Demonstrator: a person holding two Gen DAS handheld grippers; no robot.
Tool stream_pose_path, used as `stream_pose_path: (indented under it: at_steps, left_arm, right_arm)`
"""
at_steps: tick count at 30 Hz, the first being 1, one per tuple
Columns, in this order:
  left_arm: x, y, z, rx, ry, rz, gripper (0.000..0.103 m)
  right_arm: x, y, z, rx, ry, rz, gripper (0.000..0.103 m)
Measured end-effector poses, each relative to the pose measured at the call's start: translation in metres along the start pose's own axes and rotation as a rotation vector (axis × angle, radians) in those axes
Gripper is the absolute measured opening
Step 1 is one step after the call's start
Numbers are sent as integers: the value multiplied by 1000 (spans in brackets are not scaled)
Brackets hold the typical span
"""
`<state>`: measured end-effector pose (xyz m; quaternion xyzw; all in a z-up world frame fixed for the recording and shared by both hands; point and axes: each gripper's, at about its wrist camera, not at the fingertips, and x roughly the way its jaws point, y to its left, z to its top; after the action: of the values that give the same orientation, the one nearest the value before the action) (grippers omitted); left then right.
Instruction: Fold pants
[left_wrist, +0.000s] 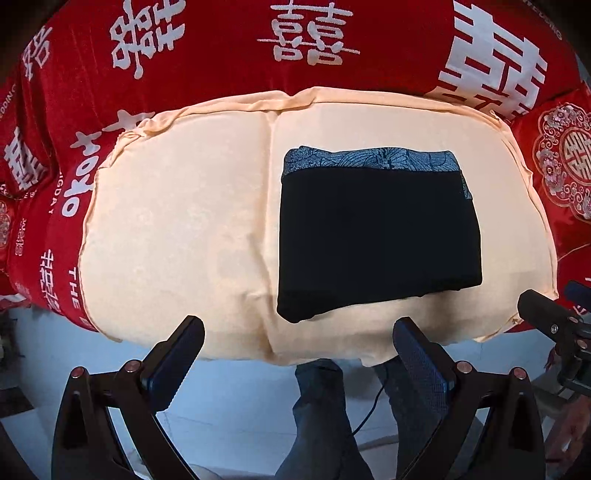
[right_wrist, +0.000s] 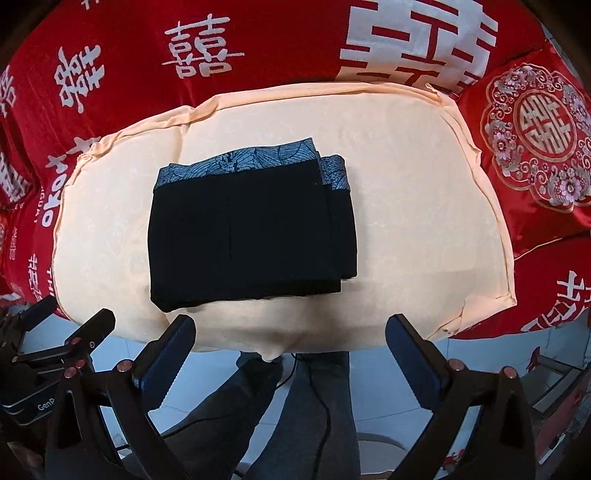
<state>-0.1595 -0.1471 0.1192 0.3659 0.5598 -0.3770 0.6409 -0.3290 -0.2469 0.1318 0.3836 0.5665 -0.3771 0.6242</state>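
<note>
The black pants (left_wrist: 376, 236) lie folded into a compact rectangle on a cream cushion (left_wrist: 177, 229), with a blue-grey patterned waistband along the far edge. In the right wrist view the folded pants (right_wrist: 247, 236) lie on the middle of the cushion (right_wrist: 424, 221). My left gripper (left_wrist: 297, 332) is open and empty, held back off the cushion's near edge. My right gripper (right_wrist: 290, 330) is open and empty, also off the near edge, in front of the pants. The right gripper shows at the left wrist view's right edge (left_wrist: 554, 325).
A red bedspread (left_wrist: 229, 48) with white characters lies behind and around the cushion. A red embroidered pillow (right_wrist: 532, 147) sits to the right. The person's legs (right_wrist: 303, 406) and a black cable (right_wrist: 325, 417) are below, over a pale tiled floor.
</note>
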Motion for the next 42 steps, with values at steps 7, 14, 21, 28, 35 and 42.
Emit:
stream_pose_path:
  at_steps: [7,14,21,28,35,42]
  left_arm:
    - [-5,-2,1,13,-15,2,103]
    - [-7,-4,1,15,-19,5,103]
    - [-10,-6,1,30,-28,13,103]
    - [-10,-11,-3,51,-39,50,103]
    - [-11,-15,-3,73,-51,57,103]
    - [-11,-16,-4,72,-46,46,103]
  right_arm:
    - [-2,3,-1,1,1,-1,103]
    - [-5,2,-1,-5,-8,-6,103]
    - [-7,3,-3,-13,-14,-24,103]
    - [-8,4,-4,-21,-22,-34,103]
    - [-10,8,-5,-39,-33,-43,103]
    - [-9,10,-6,-36,-30,-44,103]
